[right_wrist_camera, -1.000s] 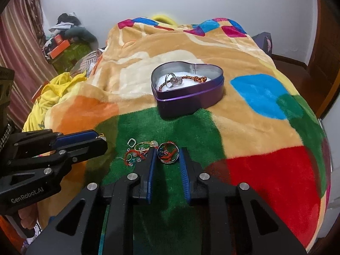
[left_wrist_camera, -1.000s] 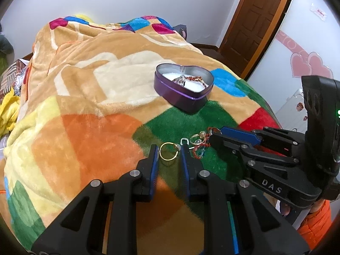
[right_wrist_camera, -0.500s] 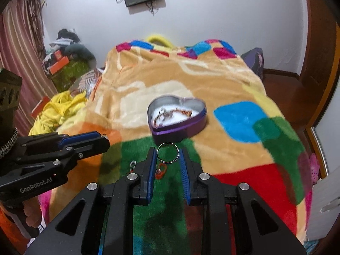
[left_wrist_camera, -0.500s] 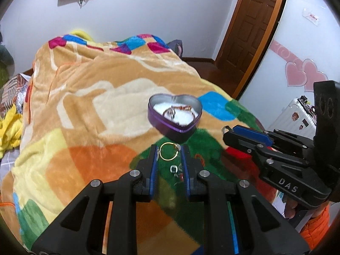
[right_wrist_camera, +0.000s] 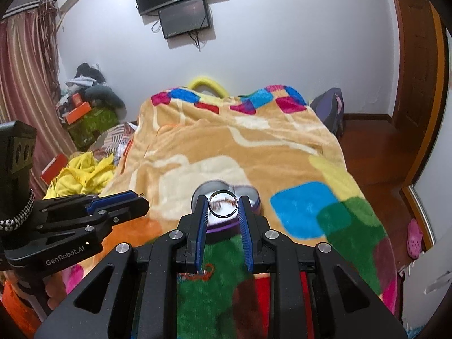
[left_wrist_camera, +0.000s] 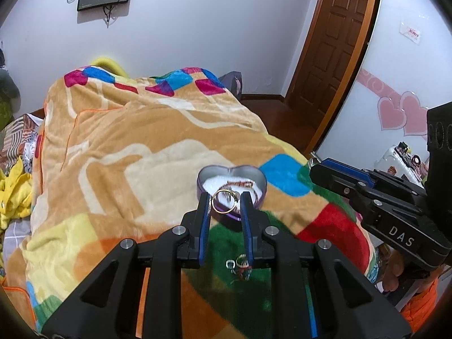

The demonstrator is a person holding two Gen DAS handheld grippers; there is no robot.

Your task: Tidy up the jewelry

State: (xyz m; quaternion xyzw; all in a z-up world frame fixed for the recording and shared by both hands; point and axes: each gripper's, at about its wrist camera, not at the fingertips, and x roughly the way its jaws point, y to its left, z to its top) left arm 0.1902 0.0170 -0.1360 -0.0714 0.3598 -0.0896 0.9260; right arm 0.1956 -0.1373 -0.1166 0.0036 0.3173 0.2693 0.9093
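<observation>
The left gripper (left_wrist_camera: 225, 204) pinches a thin gold ring (left_wrist_camera: 223, 202) between its tips. The right gripper (right_wrist_camera: 223, 204) pinches a silver ring (right_wrist_camera: 222, 204). Both rings hang in the air in front of the purple heart-shaped tin box (left_wrist_camera: 261, 185) on the bed's colourful fuzzy blanket (left_wrist_camera: 141, 147).

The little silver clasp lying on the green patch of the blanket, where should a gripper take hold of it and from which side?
Judging from the left wrist view, the silver clasp lies flat on the fleece blanket, close beside a small ring and beaded pieces. Come straight down and pinch its outer edges across the narrow width, from the open side away from the ring. Both grippers currently hold rings, so one must be freed first.
</observation>
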